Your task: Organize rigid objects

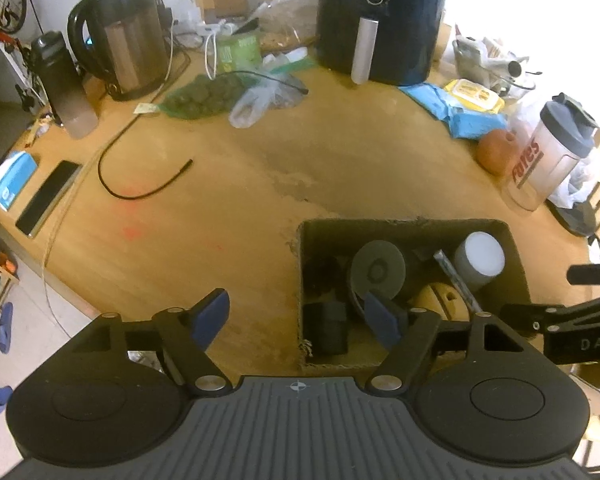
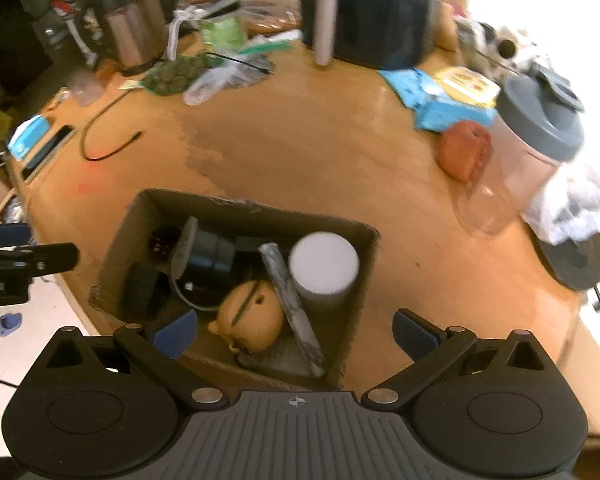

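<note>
An open cardboard box (image 1: 400, 225) (image 2: 236, 209) stands on the wooden table. Inside it lie a grey cylinder with a white top (image 1: 480, 258) (image 2: 323, 266), a tan teapot (image 1: 440, 300) (image 2: 250, 320), a grey bar (image 1: 456, 276) (image 2: 292, 300), a dark round lens-like piece (image 1: 376, 270) (image 2: 204, 258) and a black block (image 1: 326, 328) (image 2: 140, 290). My left gripper (image 1: 296, 318) is open, straddling the box's left wall, pads touching nothing. Over the box's near edge my right gripper (image 2: 296, 332) stands wide open above the teapot and bar, gripping neither.
At the back stand a kettle (image 1: 128, 36) and a black air fryer (image 1: 380, 20). A shaker bottle (image 1: 556, 152), a reddish fruit (image 1: 496, 152) and a blue pack (image 1: 460, 108) sit at right. At left lie a black cable (image 1: 140, 188) and a phone (image 1: 48, 198), near the table edge.
</note>
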A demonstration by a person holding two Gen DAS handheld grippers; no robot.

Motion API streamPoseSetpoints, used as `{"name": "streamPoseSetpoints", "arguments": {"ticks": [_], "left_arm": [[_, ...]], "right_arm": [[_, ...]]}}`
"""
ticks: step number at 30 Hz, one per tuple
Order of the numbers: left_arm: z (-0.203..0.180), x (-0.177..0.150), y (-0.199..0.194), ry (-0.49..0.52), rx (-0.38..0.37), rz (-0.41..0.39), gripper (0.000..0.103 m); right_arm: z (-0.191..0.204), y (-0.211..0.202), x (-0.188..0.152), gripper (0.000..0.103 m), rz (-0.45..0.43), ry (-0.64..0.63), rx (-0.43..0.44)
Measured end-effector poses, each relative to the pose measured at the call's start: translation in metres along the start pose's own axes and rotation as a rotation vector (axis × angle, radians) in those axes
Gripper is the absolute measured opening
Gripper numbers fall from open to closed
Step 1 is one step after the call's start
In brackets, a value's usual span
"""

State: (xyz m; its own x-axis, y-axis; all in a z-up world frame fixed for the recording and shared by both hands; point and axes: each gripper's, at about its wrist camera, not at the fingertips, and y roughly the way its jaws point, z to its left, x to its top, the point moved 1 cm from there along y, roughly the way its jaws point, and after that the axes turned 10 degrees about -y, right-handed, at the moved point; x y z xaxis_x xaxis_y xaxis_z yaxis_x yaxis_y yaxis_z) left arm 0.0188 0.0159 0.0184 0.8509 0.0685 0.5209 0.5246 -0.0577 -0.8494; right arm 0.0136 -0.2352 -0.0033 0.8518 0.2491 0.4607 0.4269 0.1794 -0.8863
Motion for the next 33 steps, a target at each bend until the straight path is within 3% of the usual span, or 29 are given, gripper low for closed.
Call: {"name": "streamPoseSetpoints", "arguments": {"ticks": [3, 5, 16, 28, 33], "left_arm": [[0.0, -0.001, -0.001, 0.008, -0.002, -0.012, 0.099], [0.0, -0.002, 0.0, 0.012, -0.003, -0.006, 0.103], [0.001, -0.018, 0.015, 0.036, 0.032, 0.101, 0.103], [-0.009, -0.037, 0.031, 0.096, 0.037, 0.254, 0.103], [-0.01, -0.039, 0.031, 0.098, 0.039, 0.264, 0.103]], "right_arm": [[0.0, 0.0, -0.004, 0.103, 0.018, 0.012, 0.007], [0.002, 0.002, -0.007, 0.103, 0.038, 0.007, 0.002], [0.007, 0.017, -0.024, 0.103, 0.176, -0.001, -0.009], [0.006, 0.028, -0.036, 0.103, 0.235, -0.005, -0.001], [0.005, 0.028, -0.04, 0.103, 0.242, -0.002, 0.013]]}}
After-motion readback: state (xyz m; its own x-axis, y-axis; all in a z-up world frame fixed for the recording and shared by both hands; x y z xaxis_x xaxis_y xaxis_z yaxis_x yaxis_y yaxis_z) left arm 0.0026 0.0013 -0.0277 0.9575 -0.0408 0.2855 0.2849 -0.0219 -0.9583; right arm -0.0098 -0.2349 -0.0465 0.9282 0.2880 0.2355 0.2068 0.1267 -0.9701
